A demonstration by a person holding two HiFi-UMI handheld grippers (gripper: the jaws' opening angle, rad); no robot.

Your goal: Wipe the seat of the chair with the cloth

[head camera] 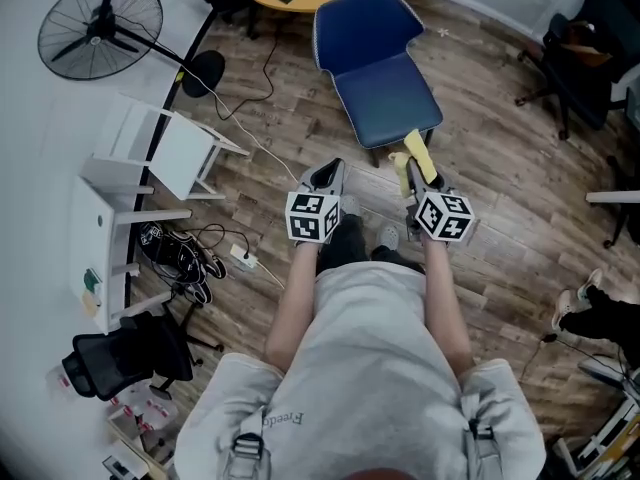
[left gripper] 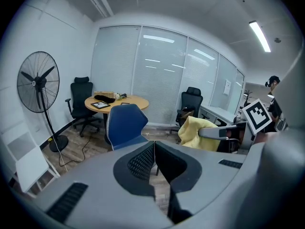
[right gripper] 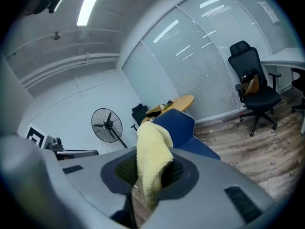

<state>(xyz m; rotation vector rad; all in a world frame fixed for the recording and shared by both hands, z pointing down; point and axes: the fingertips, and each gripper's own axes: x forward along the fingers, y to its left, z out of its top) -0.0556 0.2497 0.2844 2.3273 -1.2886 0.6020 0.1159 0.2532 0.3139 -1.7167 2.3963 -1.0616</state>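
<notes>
Right gripper (right gripper: 151,171) is clamped on the yellow cloth (right gripper: 152,154), which sticks up out of its jaws as a folded bunch and droops over them. Seen from the head view, this gripper is held out in front of the person, and the cloth's far end comes just beside the near corner of the blue chair's seat (head camera: 388,103); whether it touches the seat cannot be told. Left gripper (left gripper: 154,157) has its jaws pressed together with nothing between them and is held alongside, near the right one and short of the chair (head camera: 372,63). Both are above the wooden floor (head camera: 500,183).
</notes>
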